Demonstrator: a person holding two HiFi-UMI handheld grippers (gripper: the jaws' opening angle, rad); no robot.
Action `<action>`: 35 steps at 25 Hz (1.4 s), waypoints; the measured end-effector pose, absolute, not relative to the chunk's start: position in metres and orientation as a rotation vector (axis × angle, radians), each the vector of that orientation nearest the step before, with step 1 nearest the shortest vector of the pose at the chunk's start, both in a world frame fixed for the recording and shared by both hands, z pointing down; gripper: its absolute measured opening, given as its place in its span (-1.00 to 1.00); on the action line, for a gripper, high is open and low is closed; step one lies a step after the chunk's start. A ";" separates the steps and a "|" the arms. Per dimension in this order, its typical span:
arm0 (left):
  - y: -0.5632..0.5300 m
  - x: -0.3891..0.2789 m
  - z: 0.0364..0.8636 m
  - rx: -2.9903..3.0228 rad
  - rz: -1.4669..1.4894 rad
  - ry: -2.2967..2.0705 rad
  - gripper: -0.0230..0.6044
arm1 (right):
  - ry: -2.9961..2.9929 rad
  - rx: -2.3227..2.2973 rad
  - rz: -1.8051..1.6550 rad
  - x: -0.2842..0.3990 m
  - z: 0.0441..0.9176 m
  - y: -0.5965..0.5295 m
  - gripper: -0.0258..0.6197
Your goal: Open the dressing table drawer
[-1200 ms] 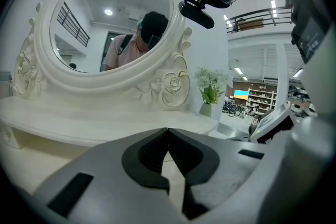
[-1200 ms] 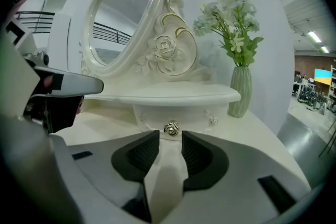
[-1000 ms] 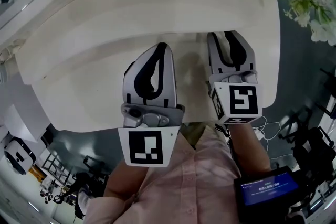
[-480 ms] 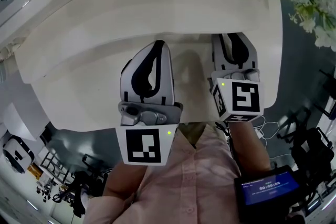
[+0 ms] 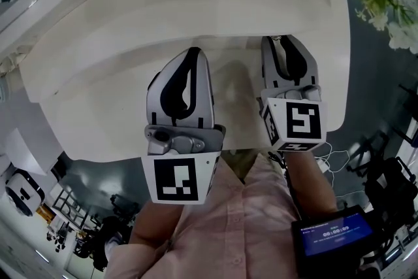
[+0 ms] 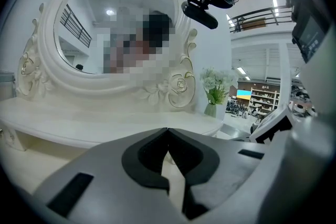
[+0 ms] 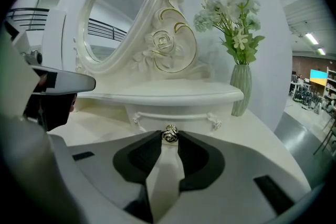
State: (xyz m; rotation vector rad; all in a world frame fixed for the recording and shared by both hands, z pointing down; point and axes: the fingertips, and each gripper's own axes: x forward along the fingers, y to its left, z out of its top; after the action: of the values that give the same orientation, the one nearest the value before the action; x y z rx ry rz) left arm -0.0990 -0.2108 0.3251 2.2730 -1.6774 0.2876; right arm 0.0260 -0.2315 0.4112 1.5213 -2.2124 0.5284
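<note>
Dresser ledge [image 5: 163, 16] hides, overhead, knob [image 7: 169, 134] between right gripper's [image 7: 169, 140] closing jaws.

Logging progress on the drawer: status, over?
Left gripper shut, empty. Right gripper closing, drawer knob between its tips. Drawer closed. Flower vase off to the side, nothing blocking.

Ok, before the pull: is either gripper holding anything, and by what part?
The right gripper, jaws closing, pinches the drawer knob by its sides; the left gripper is shut, empty.
</note>
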 end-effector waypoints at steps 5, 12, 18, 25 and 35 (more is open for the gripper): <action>-0.210 -0.099 0.322 2.284 0.283 -1.693 -0.86 | -2.218 1.511 0.529 0.029 0.410 -0.224 -0.58; -0.205 -0.094 0.321 2.279 0.278 -1.691 -0.86 | -2.216 1.508 0.538 0.030 0.412 -0.218 -0.59; -0.200 -0.097 0.319 2.282 0.277 -1.696 -0.86 | -2.222 1.500 0.539 0.027 0.413 -0.214 -0.59; -0.199 -0.097 0.319 2.285 0.279 -1.697 -0.86 | -2.231 1.495 0.538 0.026 0.415 -0.212 -0.60; -0.196 -0.095 0.316 2.289 0.275 -1.699 -0.86 | -2.230 1.484 0.546 0.027 0.415 -0.208 -0.60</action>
State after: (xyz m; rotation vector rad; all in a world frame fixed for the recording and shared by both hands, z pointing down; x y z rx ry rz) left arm -0.0952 -0.1956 0.3164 2.2892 -1.6993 0.2747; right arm 0.0265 -0.2076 0.4151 1.4843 -2.2302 0.5456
